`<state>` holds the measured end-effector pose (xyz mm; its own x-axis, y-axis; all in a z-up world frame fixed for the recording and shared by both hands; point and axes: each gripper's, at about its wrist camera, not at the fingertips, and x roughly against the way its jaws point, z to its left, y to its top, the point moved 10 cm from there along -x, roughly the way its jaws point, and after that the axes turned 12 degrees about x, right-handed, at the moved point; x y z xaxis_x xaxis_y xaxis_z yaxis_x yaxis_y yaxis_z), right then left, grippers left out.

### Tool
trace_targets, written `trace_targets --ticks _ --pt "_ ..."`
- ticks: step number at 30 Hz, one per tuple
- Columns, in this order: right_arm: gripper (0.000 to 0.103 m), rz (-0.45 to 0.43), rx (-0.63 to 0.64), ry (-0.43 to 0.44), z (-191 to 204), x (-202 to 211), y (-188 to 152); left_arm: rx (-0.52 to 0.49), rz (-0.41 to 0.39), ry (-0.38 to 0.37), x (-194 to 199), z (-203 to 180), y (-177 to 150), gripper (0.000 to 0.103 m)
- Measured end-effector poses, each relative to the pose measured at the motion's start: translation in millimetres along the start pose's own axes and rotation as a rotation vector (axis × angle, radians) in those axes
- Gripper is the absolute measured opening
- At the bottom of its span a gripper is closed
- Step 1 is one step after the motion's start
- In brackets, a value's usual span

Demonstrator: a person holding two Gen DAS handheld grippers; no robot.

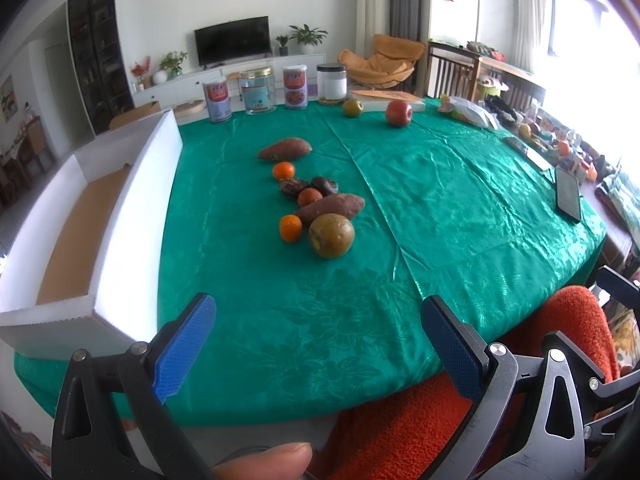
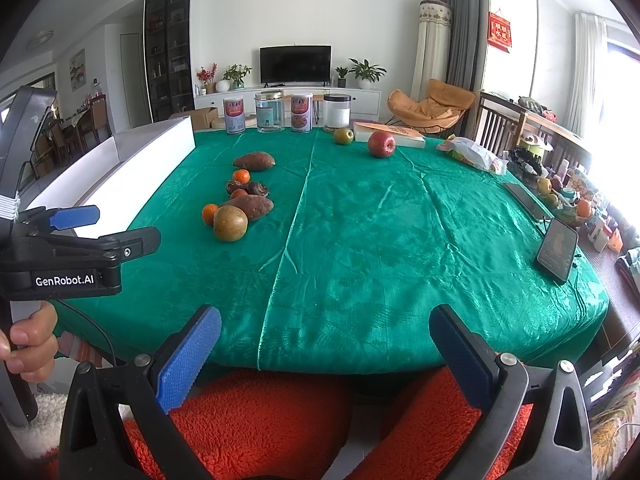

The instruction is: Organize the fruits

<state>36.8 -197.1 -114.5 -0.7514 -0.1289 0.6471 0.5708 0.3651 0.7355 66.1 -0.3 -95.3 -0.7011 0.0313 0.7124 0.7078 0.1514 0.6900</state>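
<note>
Fruit (image 1: pixel 331 236) sits clustered on green cloth (image 1: pixel 440 208) (both tools (image 1: pixel 318 346) (image 2: pixel 325 354) wide open, empty).

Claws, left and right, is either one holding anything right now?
Nothing is held. The left claw and right claw are both open and empty, short of the fruit.

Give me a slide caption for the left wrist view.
Open left gripper faces scattered fruit on green tablecloth, white box alongside.

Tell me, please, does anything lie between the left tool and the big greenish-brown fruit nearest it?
Nothing visible: only bare green tablecloth lies between the open left tool and that fruit.
</note>
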Motion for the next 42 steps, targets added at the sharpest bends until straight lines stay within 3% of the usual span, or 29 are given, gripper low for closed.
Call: trace_targets --ticks 42 --pt "0.103 0.007 0.013 0.002 2.4 -1.9 -2.0 0.003 0.008 -0.001 1.6 0.1 -1.0 0.103"
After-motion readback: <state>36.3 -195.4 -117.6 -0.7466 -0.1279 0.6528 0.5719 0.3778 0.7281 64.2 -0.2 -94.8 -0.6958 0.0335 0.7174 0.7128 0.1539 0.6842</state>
